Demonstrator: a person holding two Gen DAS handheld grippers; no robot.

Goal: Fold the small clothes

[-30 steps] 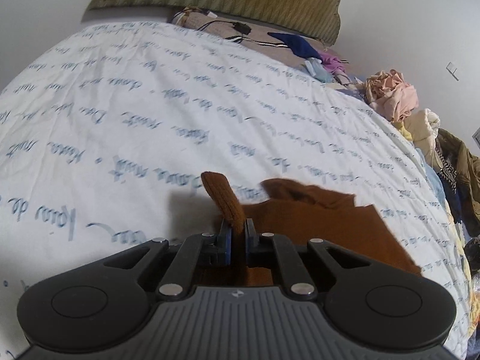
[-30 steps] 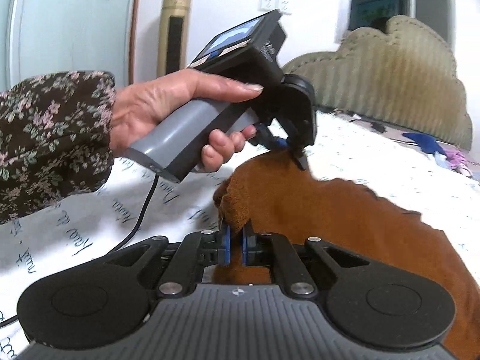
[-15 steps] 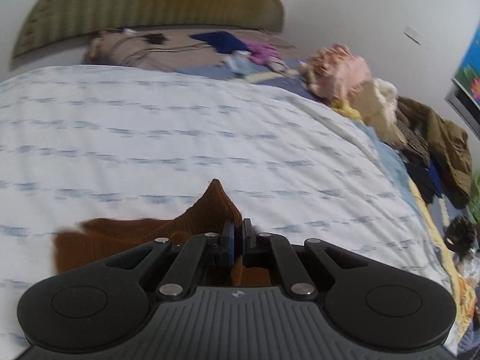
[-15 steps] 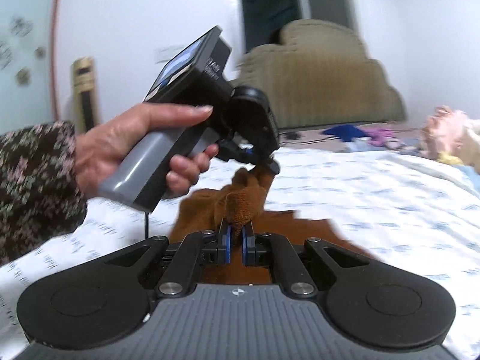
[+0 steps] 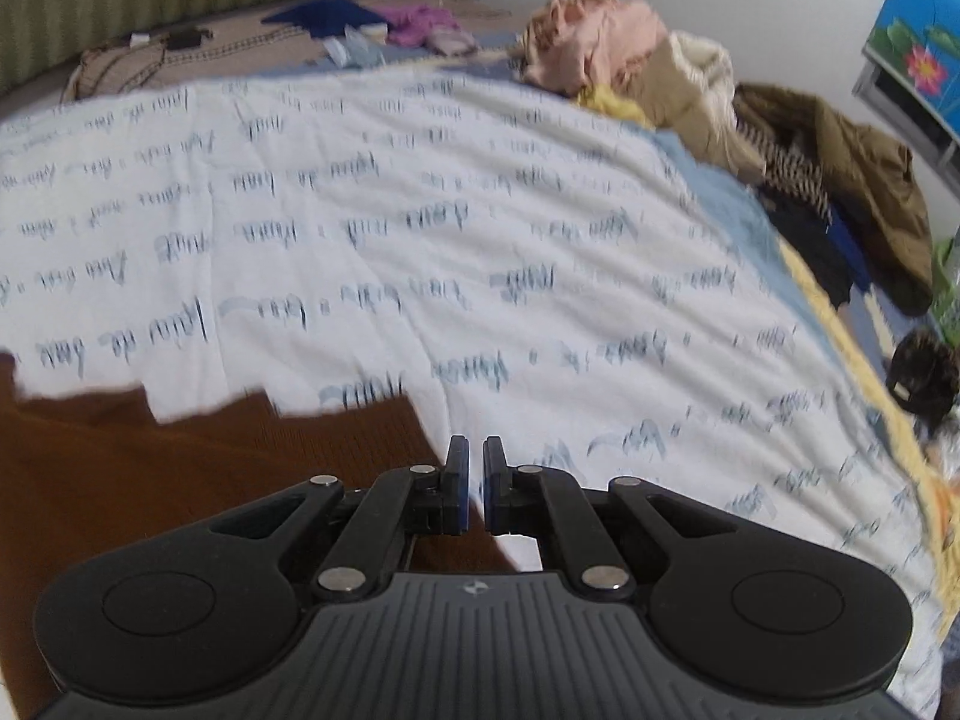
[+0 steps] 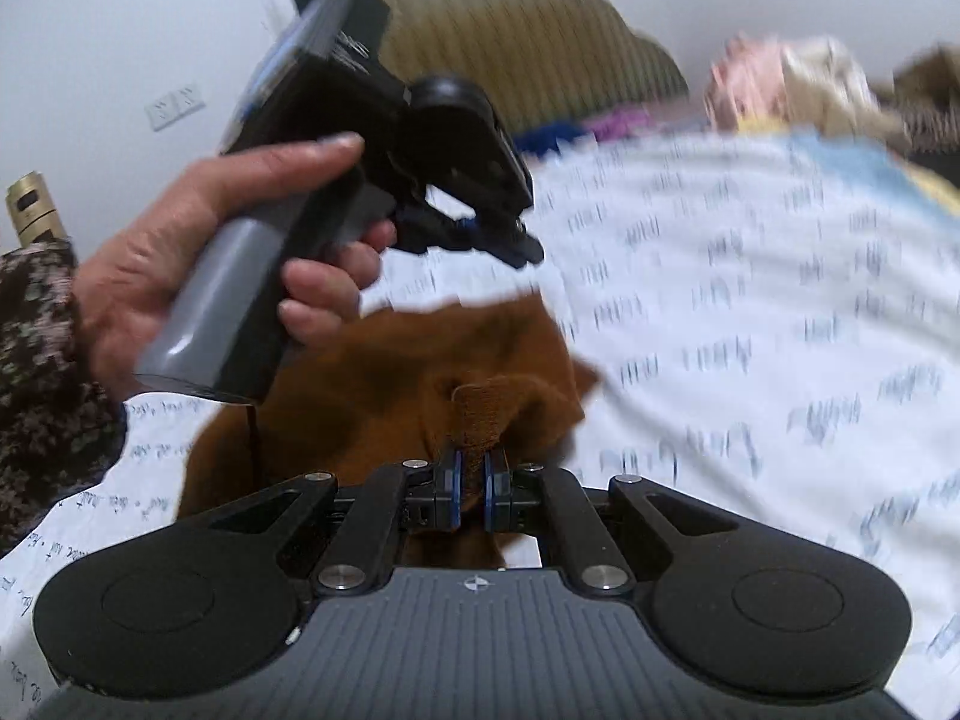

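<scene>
The right tongs (image 6: 472, 483) are clamped on a ribbed edge of the brown knit garment (image 6: 420, 384), a tab of which stands up between the blue pads while the rest bunches in front of them on the bed. The left tongs (image 5: 470, 483) are closed with nothing between the pads; in the left wrist view white sheet shows through the narrow gap, and the brown garment lies just to their left, spread flat on the bed (image 5: 420, 210). Seen from the right wrist, the left tongs hang in the air above the cloth, borne by a hand (image 6: 198, 264) in a floral sleeve (image 6: 36, 372). The garment looks a soft, light knit: it will drape and sag from any pinch, stretch a little, and cling to the sheet rather than slide. I judge the ribbed hems or corners the best holds, since they are thicker and keep an edge straight. A pile of other clothes (image 5: 690, 78) sits well apart at the bed's far side.
</scene>
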